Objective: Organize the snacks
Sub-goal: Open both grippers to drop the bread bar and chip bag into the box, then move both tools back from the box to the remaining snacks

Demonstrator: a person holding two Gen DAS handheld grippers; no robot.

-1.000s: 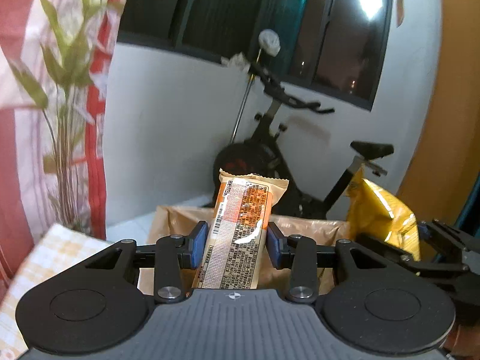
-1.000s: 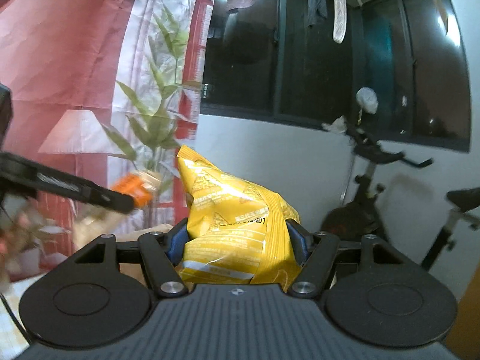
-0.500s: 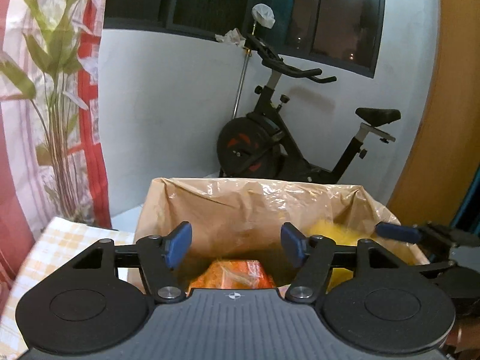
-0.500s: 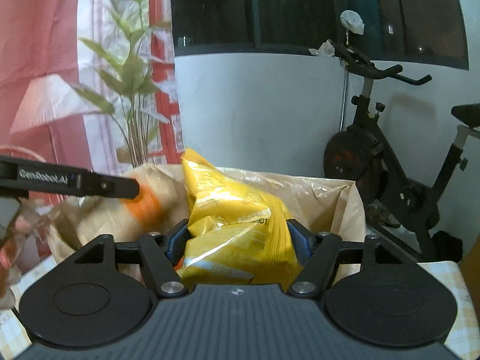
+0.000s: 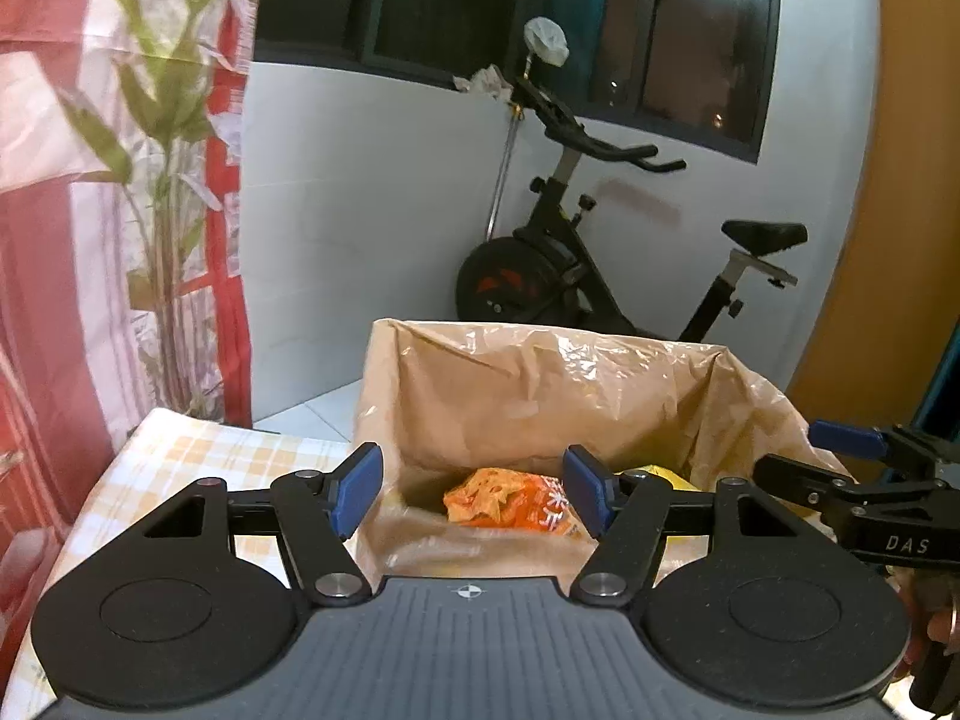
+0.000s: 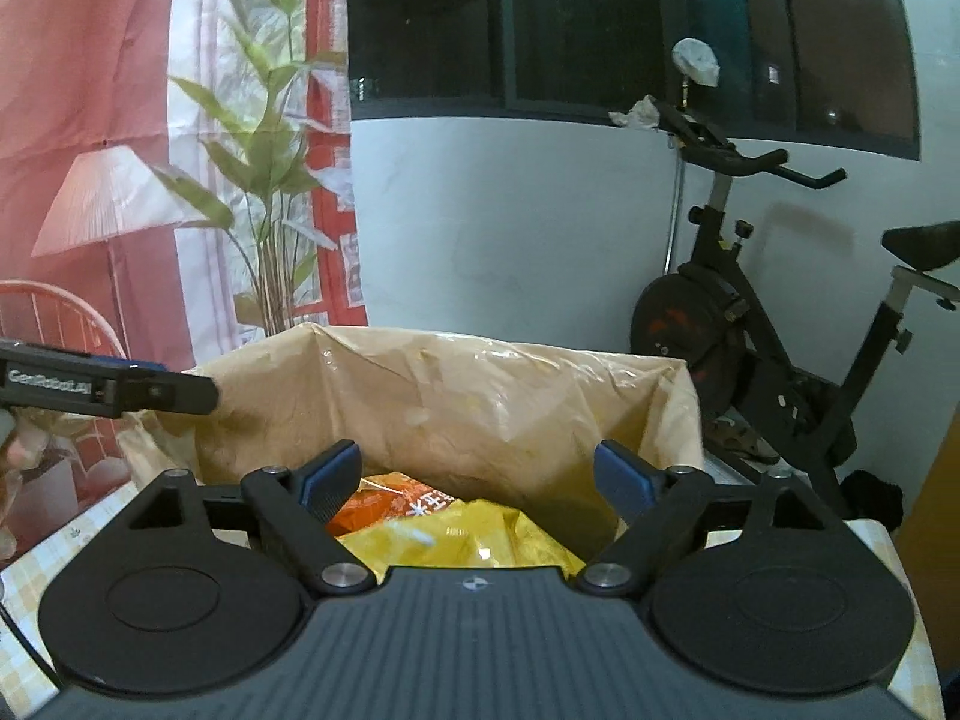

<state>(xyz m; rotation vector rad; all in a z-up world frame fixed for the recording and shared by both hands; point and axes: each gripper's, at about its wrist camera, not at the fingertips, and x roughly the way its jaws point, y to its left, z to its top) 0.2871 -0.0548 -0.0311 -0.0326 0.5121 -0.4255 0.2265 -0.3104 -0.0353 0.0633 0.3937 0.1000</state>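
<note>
While both tools hang over the brown bag-lined box point(image 5: 540, 396), each stands with nothing in its grip. The left gripper point(image 5: 474, 489) has its blue pads point(image 5: 359, 483) parted, its jaws having just been opening, and the orange snack packet point(image 5: 510, 507) lies loose below, down inside the box. The right gripper point(image 6: 477, 477) is spread wider, its jaws having just been opening too; the yellow snack bag point(image 6: 462, 540) lies below them in the box, touching neither pad, just beside the orange packet. The box stands on a table with a yellow checked cloth point(image 5: 198, 450). Behind it, against the white wall, is an exercise bike point(image 5: 600, 264).
</note>
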